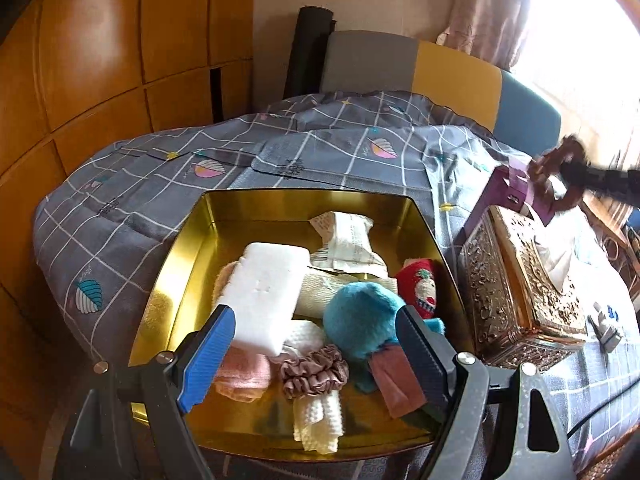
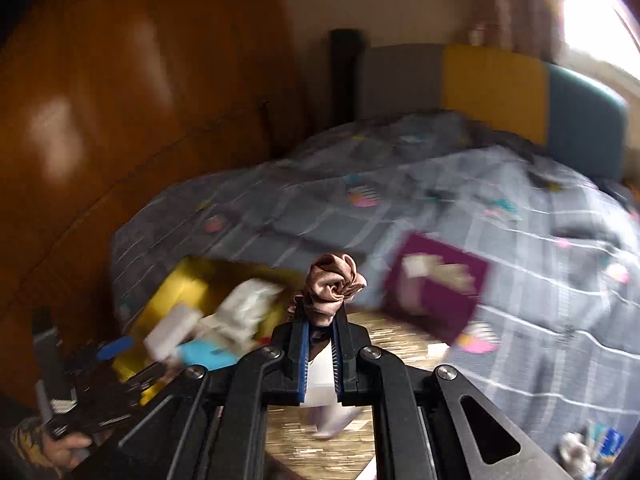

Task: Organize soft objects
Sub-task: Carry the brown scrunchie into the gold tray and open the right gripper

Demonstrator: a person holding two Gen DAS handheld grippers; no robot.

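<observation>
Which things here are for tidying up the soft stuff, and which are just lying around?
For the job:
- shiny gold metal tray
- brown satin scrunchie, pinched in the right gripper
- mauve satin scrunchie
- teal plush toy
- white foam sponge block
- pink folded towel

Just lying about:
- ornate bronze tissue box
- purple cardboard box
- grey patterned bedspread

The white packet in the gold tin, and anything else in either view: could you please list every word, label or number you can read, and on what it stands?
No text can be read in either view.
White packet in the gold tin: rows of small print and a barcode-like strip, too small to read.
Purple box: a pale label, blurred by motion.
Ornate metal tissue box: embossed pattern only, no lettering visible.
</observation>
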